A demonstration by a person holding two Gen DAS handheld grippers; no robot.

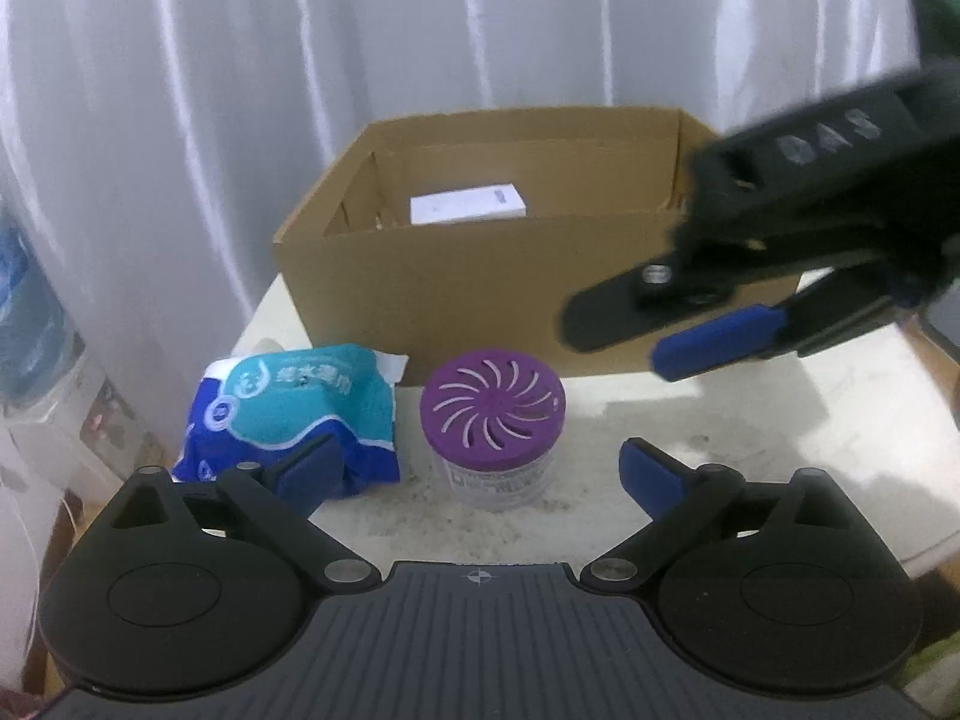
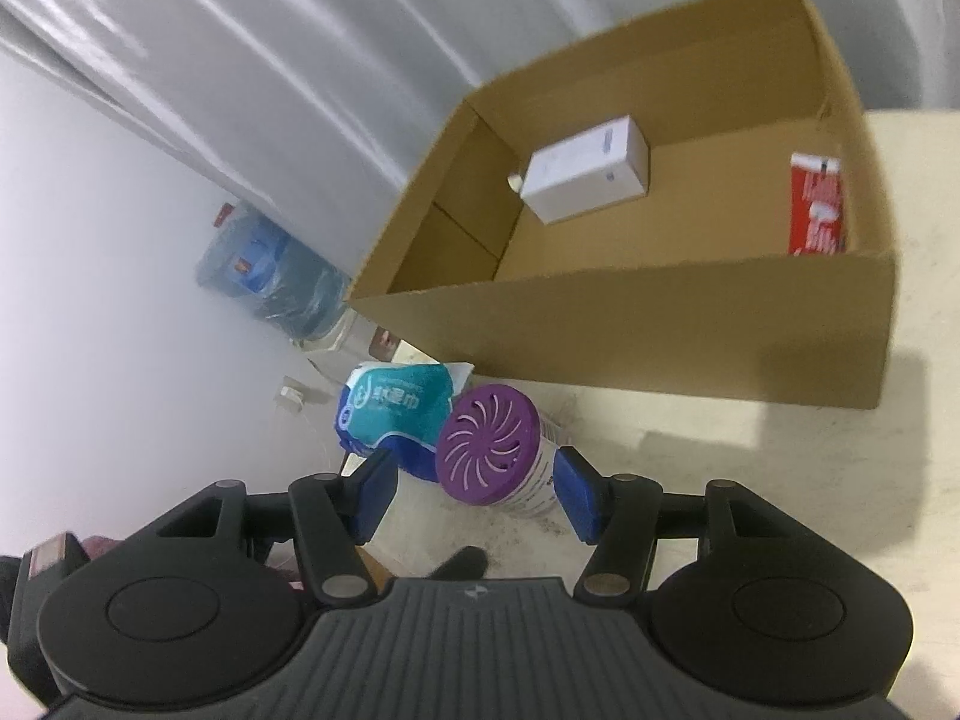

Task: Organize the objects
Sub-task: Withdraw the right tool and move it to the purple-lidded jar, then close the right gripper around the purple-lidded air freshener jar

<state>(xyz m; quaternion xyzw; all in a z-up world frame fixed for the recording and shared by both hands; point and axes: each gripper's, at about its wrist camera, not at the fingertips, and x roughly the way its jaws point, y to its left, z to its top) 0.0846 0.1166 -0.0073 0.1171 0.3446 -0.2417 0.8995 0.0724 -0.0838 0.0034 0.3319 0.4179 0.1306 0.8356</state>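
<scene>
With both sets of jaws spread and empty, left gripper should centre on the purple-lidded jar, near side of the cardboard box, beside the wipes pack; right gripper hovers close—avoid clashing.

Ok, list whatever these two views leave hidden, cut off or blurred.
- Red packet: lower part hidden behind the cardboard box front wall in the right wrist view; absent from the left wrist view.
- White box: bottom hidden by the box wall, left wrist view.
- Right gripper: blurred, left wrist view.
- Wipes pack print: unreadable.
</scene>
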